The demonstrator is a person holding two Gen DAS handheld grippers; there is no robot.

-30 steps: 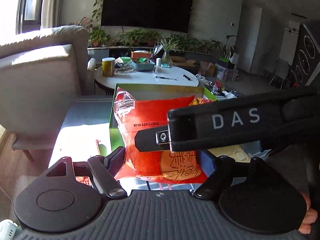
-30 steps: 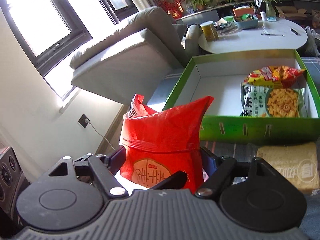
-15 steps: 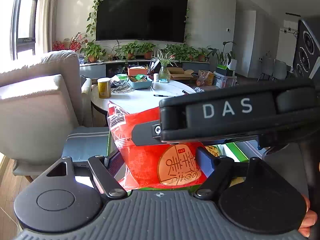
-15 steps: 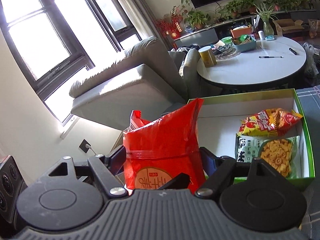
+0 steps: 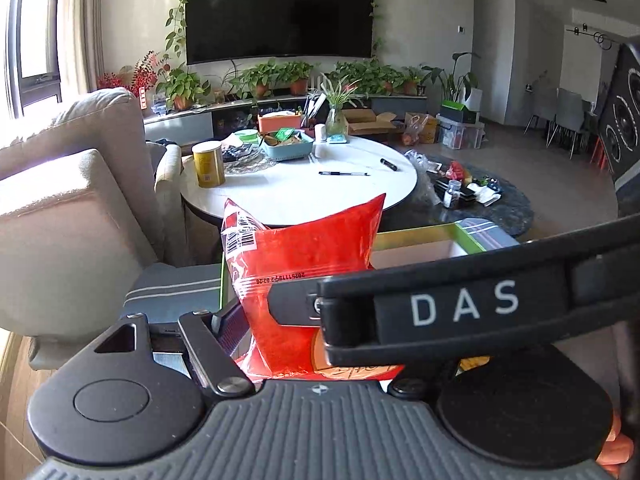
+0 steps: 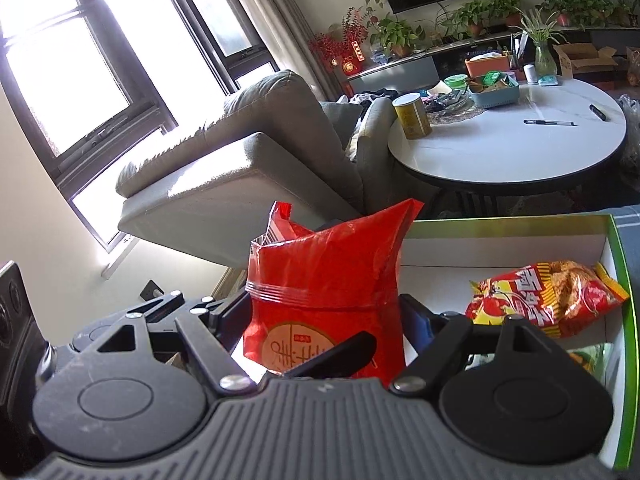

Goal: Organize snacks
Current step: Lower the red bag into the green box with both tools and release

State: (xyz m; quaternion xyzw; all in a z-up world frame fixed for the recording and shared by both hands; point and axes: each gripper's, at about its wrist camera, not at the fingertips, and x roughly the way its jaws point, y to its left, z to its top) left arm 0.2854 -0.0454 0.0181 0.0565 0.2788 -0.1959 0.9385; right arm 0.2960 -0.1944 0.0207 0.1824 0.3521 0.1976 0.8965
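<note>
I have the red snack bag (image 6: 324, 300) pinched upright between the right gripper's (image 6: 324, 320) pads at lower centre of its view. In the left view the left gripper (image 5: 316, 332) has the same bag between its fingers and its jaws are closing — the right-hand side is hidden behind the other tool's black bar, so I cannot tell whether its pads press. The green box (image 6: 624, 264) sits at the right edge, white inside, with a red-and-yellow chip bag (image 6: 548, 296) lying in it. Behind — a round white table (image 6: 520, 148).
</note>
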